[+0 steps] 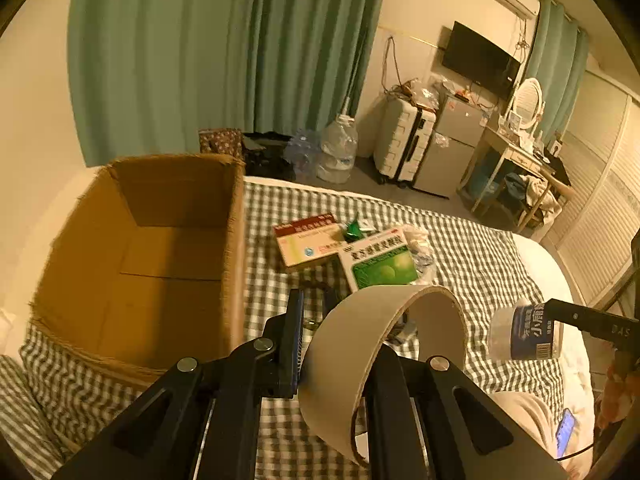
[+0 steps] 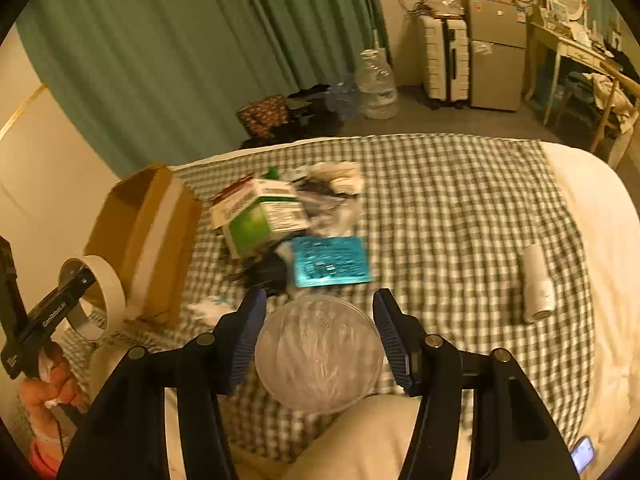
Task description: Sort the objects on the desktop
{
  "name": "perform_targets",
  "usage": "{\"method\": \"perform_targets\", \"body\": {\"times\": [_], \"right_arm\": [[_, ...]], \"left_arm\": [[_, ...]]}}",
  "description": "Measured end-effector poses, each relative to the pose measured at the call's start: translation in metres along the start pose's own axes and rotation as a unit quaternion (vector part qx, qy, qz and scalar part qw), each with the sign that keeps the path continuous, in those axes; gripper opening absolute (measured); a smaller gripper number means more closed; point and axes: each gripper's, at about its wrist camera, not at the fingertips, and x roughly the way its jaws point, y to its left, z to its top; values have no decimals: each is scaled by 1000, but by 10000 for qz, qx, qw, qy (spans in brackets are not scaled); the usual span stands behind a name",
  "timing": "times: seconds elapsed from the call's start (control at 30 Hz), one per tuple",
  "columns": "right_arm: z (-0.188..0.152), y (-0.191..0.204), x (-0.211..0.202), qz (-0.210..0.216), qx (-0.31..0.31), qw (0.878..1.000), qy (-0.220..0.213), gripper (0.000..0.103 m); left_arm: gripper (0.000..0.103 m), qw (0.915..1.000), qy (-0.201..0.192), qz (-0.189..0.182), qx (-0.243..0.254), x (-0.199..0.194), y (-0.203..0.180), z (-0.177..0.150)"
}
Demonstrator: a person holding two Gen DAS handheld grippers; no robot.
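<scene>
Left tongs (image 1: 336,344) pinched shut on tape ring (image 1: 372,344), tilted downward. Right tongs (image 2: 320,344) angled steeply down, clamping clear bottle (image 2: 318,354). Hand (image 2: 52,384) grips left handle.

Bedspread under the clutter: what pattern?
Grey-green and white gingham check on the bedspread; clearest in the right wrist view.

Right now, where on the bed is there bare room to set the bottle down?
Free: the checked cloth between the teal packet and the white roll, and the far strip beyond them. The cardboard box is empty inside. Crowded: the pile beside the box, around the green carton and the plastic bags.
</scene>
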Motion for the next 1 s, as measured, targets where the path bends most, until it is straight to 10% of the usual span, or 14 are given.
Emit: {"method": "perform_targets", "body": {"times": [0.2,0.27,0.43,0.5,0.57,0.8,1.0], "right_arm": [[10,54,-6,202,-418,9989,-1,53],[21,78,-8,467,-572,9973,-29,16],[49,152,0,657,-1221,9902,-167,13],[51,169,19,478,-1417,9887,-101,27],[41,173,43,363,-1393,9896,71,71],[-66,134,126,135,-985,9820,1603,75],[-111,119,131,46,-618,9794,1921,75]], "left_arm": [[10,9994,-80,263,-232,-13,37,17],[10,9984,-162,409,-352,-19,57,25],[10,9951,-82,802,-565,-16,105,33],[10,9946,-14,820,-635,-14,118,28],[10,9943,61,868,-614,-11,127,20],[10,9939,263,786,-731,12,138,7],[10,9943,299,678,-766,18,132,3]]}}
